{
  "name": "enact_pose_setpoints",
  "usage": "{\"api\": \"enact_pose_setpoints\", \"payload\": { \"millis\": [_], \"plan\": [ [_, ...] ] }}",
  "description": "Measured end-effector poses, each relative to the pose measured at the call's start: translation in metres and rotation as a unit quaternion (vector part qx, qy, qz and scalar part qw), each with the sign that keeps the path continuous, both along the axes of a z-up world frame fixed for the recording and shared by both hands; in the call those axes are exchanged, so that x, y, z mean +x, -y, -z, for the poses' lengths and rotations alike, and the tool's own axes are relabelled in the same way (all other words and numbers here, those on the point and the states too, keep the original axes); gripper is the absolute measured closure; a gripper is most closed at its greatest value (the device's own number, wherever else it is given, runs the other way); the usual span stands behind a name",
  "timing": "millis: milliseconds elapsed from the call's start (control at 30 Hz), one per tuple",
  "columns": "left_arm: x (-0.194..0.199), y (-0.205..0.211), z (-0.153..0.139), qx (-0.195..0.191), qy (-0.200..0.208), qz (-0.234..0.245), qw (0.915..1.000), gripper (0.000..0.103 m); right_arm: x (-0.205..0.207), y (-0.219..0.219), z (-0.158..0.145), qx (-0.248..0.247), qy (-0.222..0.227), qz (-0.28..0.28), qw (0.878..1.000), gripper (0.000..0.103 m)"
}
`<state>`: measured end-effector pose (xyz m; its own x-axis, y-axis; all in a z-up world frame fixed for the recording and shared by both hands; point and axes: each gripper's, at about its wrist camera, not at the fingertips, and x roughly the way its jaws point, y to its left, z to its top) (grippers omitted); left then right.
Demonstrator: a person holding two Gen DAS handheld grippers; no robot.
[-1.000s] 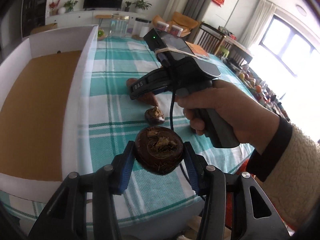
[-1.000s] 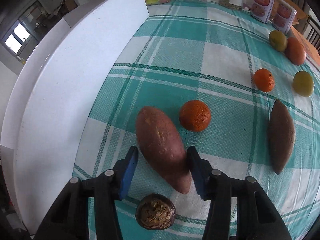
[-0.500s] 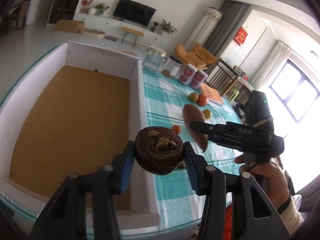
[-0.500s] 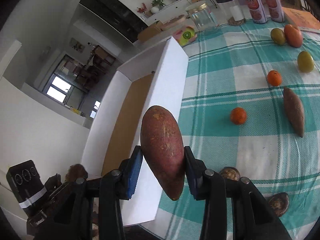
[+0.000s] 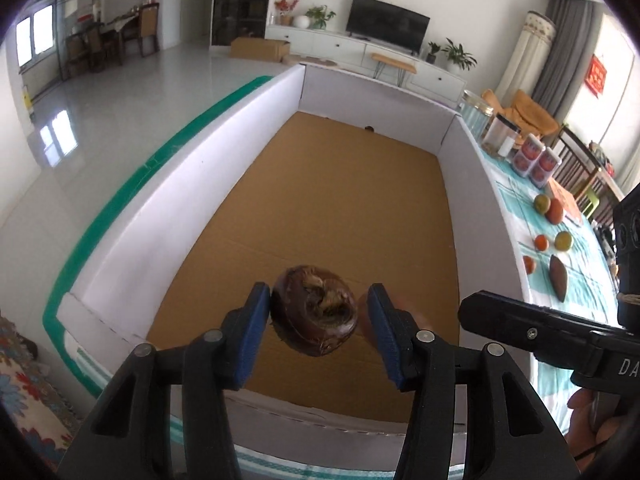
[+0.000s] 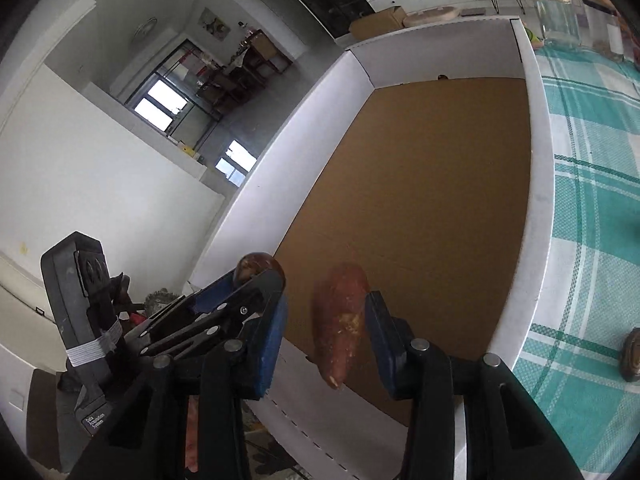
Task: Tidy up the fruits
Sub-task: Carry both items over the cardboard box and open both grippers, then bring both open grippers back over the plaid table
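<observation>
Two claws hold produce over the white box with a brown cardboard floor.

The left claw (image 5: 316,316) has a round dark brown fruit (image 5: 314,314) between its blue pads; the left pad touches it and there is a small gap at the right pad, so I cannot tell if the grip is firm. The fruit has a rough, dry, fibrous top. The right claw (image 6: 324,328) has its pads spread, and a long reddish sweet potato (image 6: 340,320) with pale scuffs hangs between them, touching only the right pad. Both are above the near end of the box (image 5: 132,216), whose floor is bare. At 3 o'clock, on the counter (image 5: 580,280) with a teal checked cloth, lie small oranges (image 5: 541,242), greenish fruits and another sweet potato (image 5: 558,284). Farther, at 12 o'clock, stands a television (image 5: 387,24) on a white cabinet.
</observation>
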<state>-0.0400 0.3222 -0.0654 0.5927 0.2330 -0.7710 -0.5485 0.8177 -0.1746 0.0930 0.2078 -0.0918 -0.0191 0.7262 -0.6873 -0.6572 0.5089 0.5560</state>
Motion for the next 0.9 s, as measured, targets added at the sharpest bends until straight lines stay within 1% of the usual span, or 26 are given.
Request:
{"api": "enact_pose_setpoints", "payload": {
  "millis": [67, 100, 200, 267, 300, 333, 367, 433, 500, 533, 600, 633, 667, 733, 767, 800, 833, 867, 900],
  "plan": [
    [-0.001, 0.004, -0.002, 0.004, 0.004, -0.003, 1.0000, 0.025, 0.004, 0.013, -0.007, 0.012, 0.015, 0.011, 1.000, 0.056],
    [0.000, 0.008, -0.005, 0.008, 0.009, -0.003, 0.9999, 0.023, 0.006, 0.024, -0.011, 0.019, 0.025, 0.022, 0.999, 0.056],
    [0.008, 0.029, -0.016, 0.012, 0.036, 0.025, 0.9990, 0.022, 0.012, 0.067, -0.024, 0.031, 0.055, 0.060, 0.996, 0.046],
    [0.013, 0.050, -0.023, 0.004, 0.058, 0.057, 0.9967, 0.020, 0.010, 0.107, -0.031, 0.028, 0.086, 0.098, 0.991, 0.033],
    [0.015, 0.064, -0.025, -0.003, 0.069, 0.080, 0.9944, 0.019, 0.008, 0.128, -0.032, 0.021, 0.104, 0.118, 0.987, 0.030],
    [0.020, 0.079, -0.027, -0.010, 0.078, 0.106, 0.9912, 0.019, 0.004, 0.148, -0.033, 0.010, 0.124, 0.142, 0.982, 0.025],
    [0.024, 0.096, -0.027, -0.016, 0.086, 0.134, 0.9871, 0.019, 0.001, 0.169, -0.029, -0.005, 0.140, 0.167, 0.976, 0.023],
    [0.032, 0.135, -0.024, -0.022, 0.098, 0.193, 0.9760, 0.019, -0.008, 0.217, -0.022, -0.041, 0.166, 0.228, 0.959, 0.022],
    [0.042, 0.175, -0.014, -0.022, 0.093, 0.251, 0.9633, 0.018, -0.015, 0.266, -0.015, -0.074, 0.181, 0.291, 0.936, 0.021],
    [0.047, 0.193, -0.006, -0.021, 0.085, 0.275, 0.9575, 0.018, -0.022, 0.287, -0.011, -0.093, 0.191, 0.321, 0.923, 0.021],
    [0.056, 0.225, 0.009, -0.015, 0.073, 0.312, 0.9471, 0.018, -0.026, 0.318, -0.001, -0.153, 0.209, 0.367, 0.893, 0.021],
    [0.060, 0.235, 0.018, -0.011, 0.065, 0.325, 0.9433, 0.018, -0.023, 0.331, 0.003, -0.182, 0.216, 0.383, 0.879, 0.021],
    [0.065, 0.246, 0.025, -0.003, 0.061, 0.336, 0.9400, 0.018, -0.023, 0.341, 0.005, -0.201, 0.221, 0.397, 0.868, 0.021],
    [0.070, 0.259, 0.040, 0.028, 0.054, 0.343, 0.9372, 0.018, -0.016, 0.374, 0.005, -0.218, 0.221, 0.423, 0.851, 0.019],
    [0.073, 0.263, 0.047, 0.045, 0.048, 0.341, 0.9376, 0.018, -0.015, 0.381, 0.002, -0.229, 0.225, 0.430, 0.844, 0.015],
    [0.074, 0.266, 0.055, 0.059, 0.042, 0.338, 0.9385, 0.018, -0.014, 0.384, 0.000, -0.243, 0.236, 0.434, 0.835, 0.013],
    [0.076, 0.267, 0.061, 0.069, 0.035, 0.333, 0.9398, 0.018, -0.014, 0.388, 0.004, -0.254, 0.248, 0.436, 0.827, 0.011],
    [0.076, 0.266, 0.065, 0.074, 0.028, 0.327, 0.9416, 0.018, -0.013, 0.390, 0.005, -0.256, 0.249, 0.437, 0.825, 0.009],
    [0.077, 0.265, 0.070, 0.074, 0.022, 0.321, 0.9441, 0.018, -0.012, 0.391, 0.008, -0.252, 0.244, 0.436, 0.829, 0.008]
  ]
}}
